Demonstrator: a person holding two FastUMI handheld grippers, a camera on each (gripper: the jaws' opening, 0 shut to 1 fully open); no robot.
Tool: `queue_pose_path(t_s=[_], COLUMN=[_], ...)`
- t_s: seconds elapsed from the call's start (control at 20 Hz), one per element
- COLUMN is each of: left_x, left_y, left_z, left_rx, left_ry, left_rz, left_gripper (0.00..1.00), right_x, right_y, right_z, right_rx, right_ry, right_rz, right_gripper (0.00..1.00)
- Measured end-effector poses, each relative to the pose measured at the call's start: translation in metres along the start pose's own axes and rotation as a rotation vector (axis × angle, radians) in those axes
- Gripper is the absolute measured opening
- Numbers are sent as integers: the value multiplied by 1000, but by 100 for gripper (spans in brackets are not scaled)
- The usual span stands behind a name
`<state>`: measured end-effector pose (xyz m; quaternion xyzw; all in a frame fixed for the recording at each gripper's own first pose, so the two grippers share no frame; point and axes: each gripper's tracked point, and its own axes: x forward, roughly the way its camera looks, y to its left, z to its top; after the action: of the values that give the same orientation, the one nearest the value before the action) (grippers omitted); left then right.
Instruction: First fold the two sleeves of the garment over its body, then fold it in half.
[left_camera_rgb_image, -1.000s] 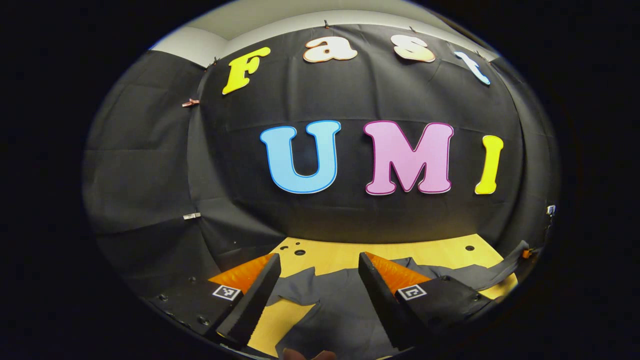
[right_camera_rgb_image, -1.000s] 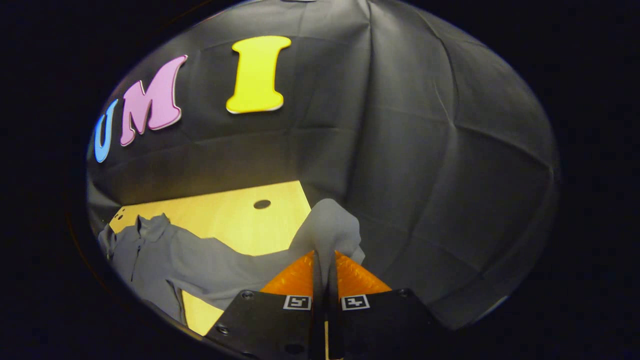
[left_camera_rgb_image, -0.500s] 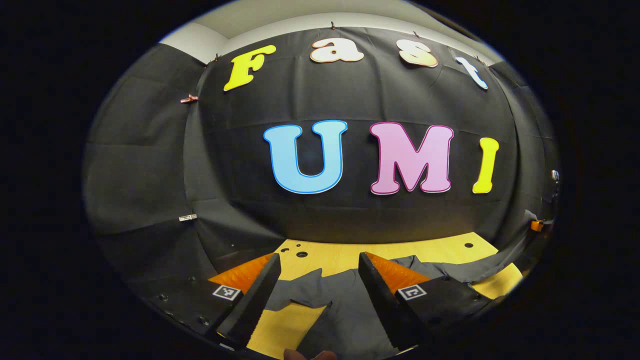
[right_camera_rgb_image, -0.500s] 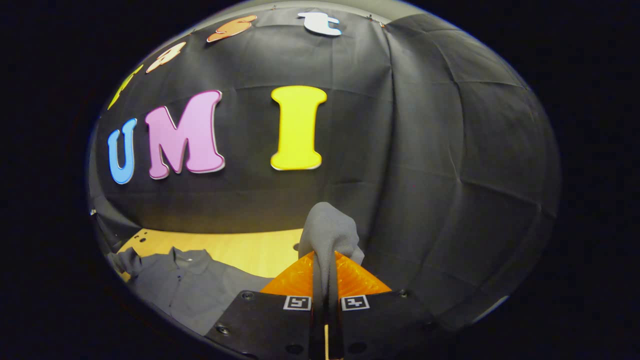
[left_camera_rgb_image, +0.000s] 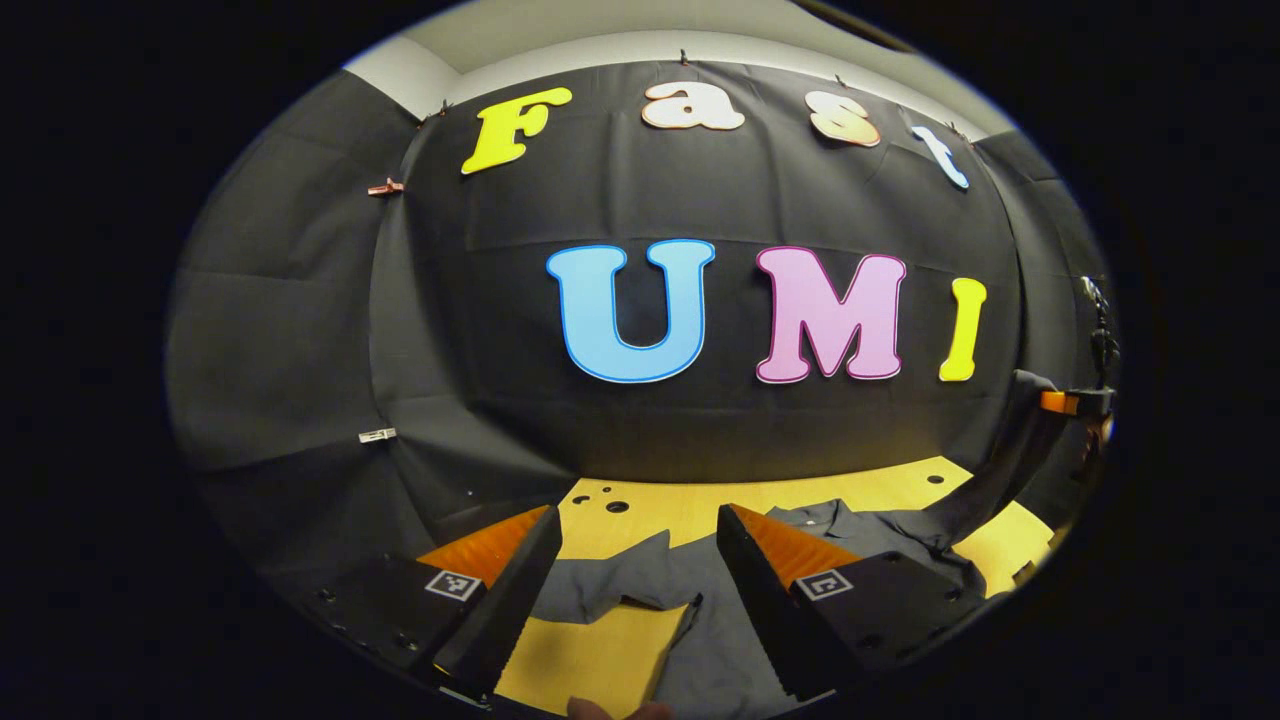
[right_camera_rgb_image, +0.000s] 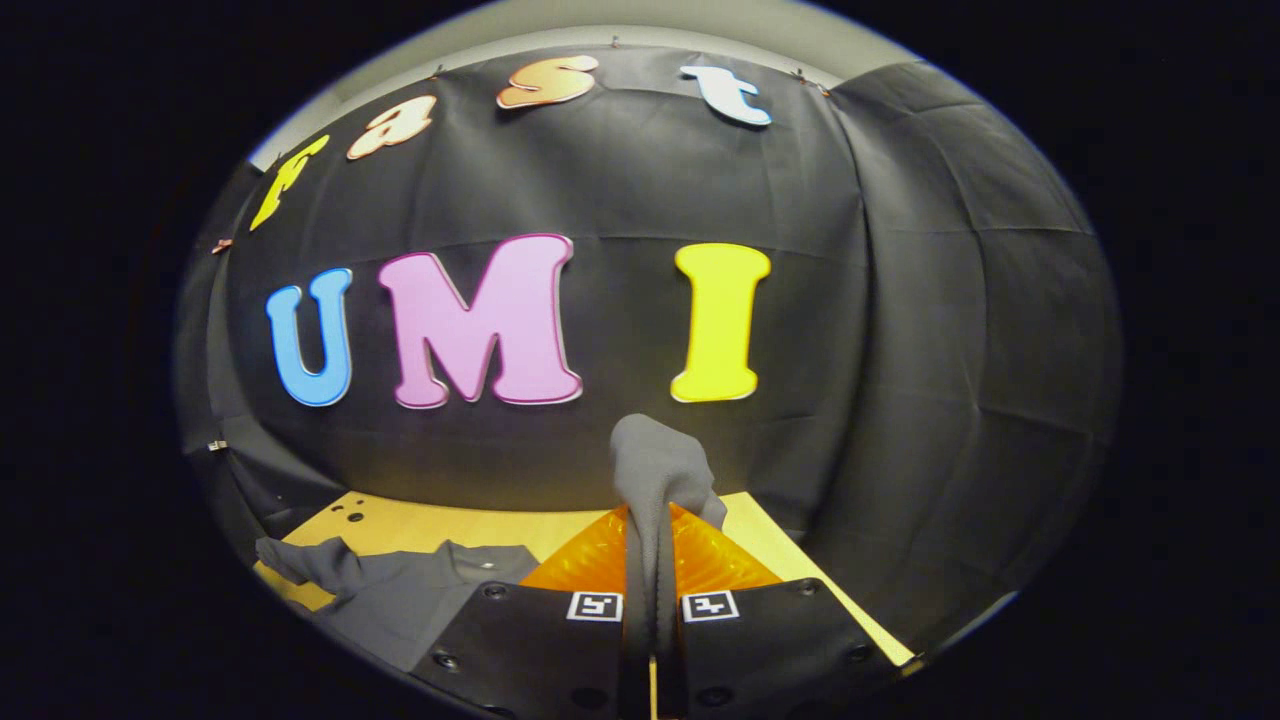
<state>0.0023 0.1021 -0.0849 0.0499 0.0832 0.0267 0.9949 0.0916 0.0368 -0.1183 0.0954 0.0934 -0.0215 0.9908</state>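
Observation:
The grey collared garment (left_camera_rgb_image: 860, 525) lies on the yellow table (left_camera_rgb_image: 680, 505). My left gripper (left_camera_rgb_image: 637, 520) is open and hovers low over the garment's near sleeve (left_camera_rgb_image: 620, 588), which lies between its fingers without being touched. At the far right of the left gripper view the other sleeve (left_camera_rgb_image: 1000, 460) rises taut off the table to the right gripper (left_camera_rgb_image: 1075, 402). In the right gripper view my right gripper (right_camera_rgb_image: 650, 515) is shut on that sleeve's cuff (right_camera_rgb_image: 655, 465), which bunches above the orange fingers. The garment's body (right_camera_rgb_image: 400, 595) and its far sleeve (right_camera_rgb_image: 300, 560) lie down to the left.
The table (right_camera_rgb_image: 400, 525) has small holes near its back edge (left_camera_rgb_image: 610, 505) and ends close to the black cloth wall on all sides. A person's fingertip (left_camera_rgb_image: 610, 708) shows at the bottom of the left gripper view.
My right gripper has lifted the sleeve cuff well above the table and swung to face the back wall. The sleeve now hangs taut. My left gripper stayed open and drifted slightly.

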Motion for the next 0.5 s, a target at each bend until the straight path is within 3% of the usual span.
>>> queue_pose_path(t_s=[0.5], left_x=[6], left_y=[83], left_z=[-37], left_rx=[-8], left_ry=[29], left_rz=[14], left_gripper=[98], right_x=[1], right_y=[161], right_z=[-41], right_rx=[-52], right_ry=[58], right_rz=[166], right_gripper=[7])
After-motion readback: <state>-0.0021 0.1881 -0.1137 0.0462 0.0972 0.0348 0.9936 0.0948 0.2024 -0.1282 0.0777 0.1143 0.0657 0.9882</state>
